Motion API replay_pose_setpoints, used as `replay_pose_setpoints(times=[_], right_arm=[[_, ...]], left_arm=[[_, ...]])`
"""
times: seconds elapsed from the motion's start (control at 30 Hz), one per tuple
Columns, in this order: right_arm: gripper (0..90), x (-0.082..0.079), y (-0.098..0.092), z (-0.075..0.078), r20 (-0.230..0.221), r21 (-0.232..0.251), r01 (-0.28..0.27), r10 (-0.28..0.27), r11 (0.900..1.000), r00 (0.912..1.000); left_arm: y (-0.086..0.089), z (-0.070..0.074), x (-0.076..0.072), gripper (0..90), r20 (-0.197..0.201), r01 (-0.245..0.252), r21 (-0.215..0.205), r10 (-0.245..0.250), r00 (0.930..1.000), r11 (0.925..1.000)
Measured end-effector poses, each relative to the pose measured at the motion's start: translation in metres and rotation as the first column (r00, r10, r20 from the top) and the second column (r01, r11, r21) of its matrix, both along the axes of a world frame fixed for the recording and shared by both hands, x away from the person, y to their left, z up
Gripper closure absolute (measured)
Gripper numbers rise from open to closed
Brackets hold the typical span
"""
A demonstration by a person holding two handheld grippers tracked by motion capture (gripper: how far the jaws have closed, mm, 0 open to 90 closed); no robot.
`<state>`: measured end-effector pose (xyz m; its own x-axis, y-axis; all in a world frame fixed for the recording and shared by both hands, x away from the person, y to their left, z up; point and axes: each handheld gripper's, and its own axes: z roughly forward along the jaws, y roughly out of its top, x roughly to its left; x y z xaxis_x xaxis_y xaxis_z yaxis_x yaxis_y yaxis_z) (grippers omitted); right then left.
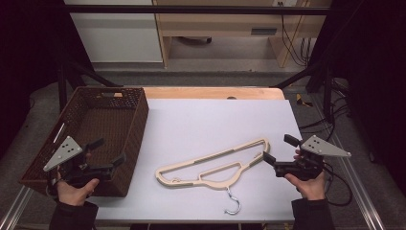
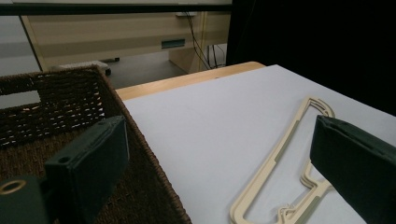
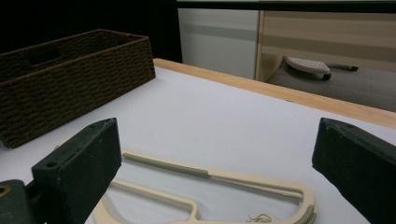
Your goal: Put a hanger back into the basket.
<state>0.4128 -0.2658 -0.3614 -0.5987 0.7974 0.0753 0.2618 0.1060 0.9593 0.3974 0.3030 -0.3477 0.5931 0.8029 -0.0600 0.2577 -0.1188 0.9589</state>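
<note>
White-topped rectangular table with a pale wooden edge (image 1: 215,115) is taking up most of the high view. Dark brown woven wicker basket, rectangular with cut-out handles (image 1: 136,120), is sitting at 9 o'clock on the table, running from the far left edge down toward the near edge. Cream plastic clothes hanger with grey grip strips and a silver metal hook (image 1: 215,165) is lying flat on the white top around 5 o'clock from table centre, well apart from the basket, hook pointing at 6 o'clock, long end pointing at 2 o'clock.

Left black hand-held gripper with grey three-cornered plate (image 1: 109,152) is hovering over the basket's near right corner at 8 o'clock, jaws standing wide apart, nothing between them; in the left gripper view the basket wall (image 2: 140,154) is lying between the jaws and the hanger (image 2: 280,154) is off at 4 o'clock.

Right black hand-held gripper (image 1: 277,148) is sitting at 4 o'clock, just beside the hanger's long end, jaws wide apart and gripping nothing; in the right gripper view the hanger (image 3: 210,175) is lying low between them, basket (image 3: 79,84) at 10 o'clock.
</note>
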Motion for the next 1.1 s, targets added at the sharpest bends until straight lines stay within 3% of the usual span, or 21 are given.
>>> replay_pose_setpoints(times=[0.33, 0.53, 0.8, 0.9, 1.0, 1.1], right_arm=[[3.4, 0.003, 0.01, -0.003, -0.025, -0.042, -0.039, 0.038, 0.998, 0.999], [5.7, 0.005, 0.032, -0.006, -0.07, -0.101, -0.124, 0.117, 0.987, 0.9906], [11.2, 0.008, 0.066, -0.017, -0.14, -0.159, -0.226, 0.204, 0.961, 0.9689], [13.3, 0.009, 0.078, -0.023, -0.178, -0.157, -0.273, 0.245, 0.949, 0.9531], [15.8, 0.009, 0.088, -0.028, -0.207, -0.206, -0.298, 0.257, 0.932, 0.9441], [19.6, 0.01, 0.097, -0.032, -0.228, -0.2, -0.326, 0.279, 0.924, 0.9327]], left_arm=[[-0.002, -0.004, 0.001, 4.0, -0.013, 0.003, 0.018, -0.002, 0.9999, 0.9998], [-0.004, -0.003, -0.002, 3.9, -0.009, 0.014, 0.029, -0.013, 0.9999, 0.9995], [-0.006, -0.005, -0.001, 3.8, -0.014, 0.017, 0.028, -0.017, 0.9998, 0.9995], [-0.007, -0.005, -0.001, 3.8, -0.015, 0.02, 0.031, -0.019, 0.9997, 0.9993], [-0.006, -0.004, -0.002, 4.0, -0.007, 0.018, 0.032, -0.017, 0.9998, 0.9993], [-0.006, -0.005, -0.002, 4.2, -0.011, 0.015, 0.032, -0.015, 0.9998, 0.9994]])
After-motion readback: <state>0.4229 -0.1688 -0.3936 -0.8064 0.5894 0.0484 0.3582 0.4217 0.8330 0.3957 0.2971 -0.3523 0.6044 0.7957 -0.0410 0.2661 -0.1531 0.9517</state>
